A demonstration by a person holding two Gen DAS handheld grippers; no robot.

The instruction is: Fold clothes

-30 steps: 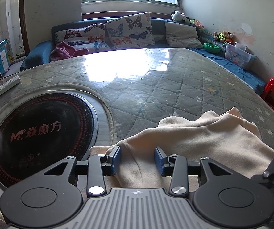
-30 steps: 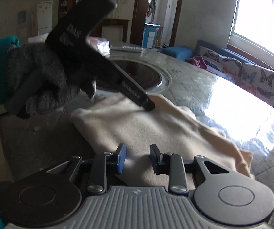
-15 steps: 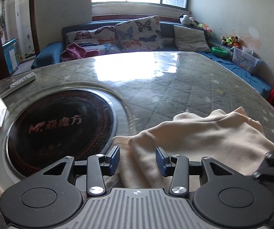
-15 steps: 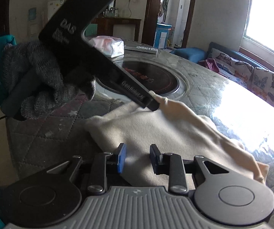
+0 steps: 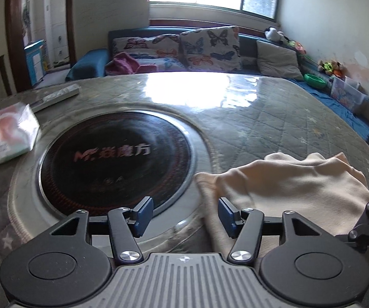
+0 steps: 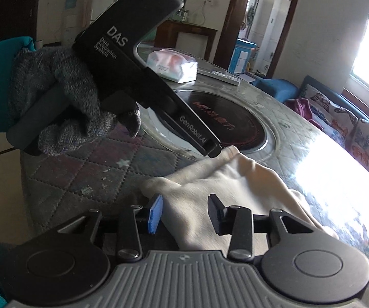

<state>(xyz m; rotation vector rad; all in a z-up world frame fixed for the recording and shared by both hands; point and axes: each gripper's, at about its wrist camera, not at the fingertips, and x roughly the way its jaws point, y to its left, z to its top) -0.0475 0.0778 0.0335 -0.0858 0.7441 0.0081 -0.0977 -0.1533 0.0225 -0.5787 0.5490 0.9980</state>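
Note:
A cream garment [image 5: 287, 182] lies bunched on the quilted round table, to the right of the black hob. My left gripper [image 5: 184, 215] is open, its jaws wide apart; its right finger rests at the garment's left edge and it holds nothing. My right gripper [image 6: 184, 215] is open over the near edge of the garment [image 6: 230, 187]. In the right wrist view the left gripper's body [image 6: 138, 77], held by a gloved hand [image 6: 56, 97], has its tip at the garment's far corner.
A black round induction hob [image 5: 117, 154] is set in the table [image 5: 261, 118]. A tissue pack [image 5: 2, 138] and a remote [image 5: 56, 97] lie at the far left. A sofa with butterfly cushions [image 5: 210, 46] stands behind the table.
Both grippers have opened wider. The left gripper has shifted left, so the garment now sits to the right of its jaws. The garment is more bunched up.

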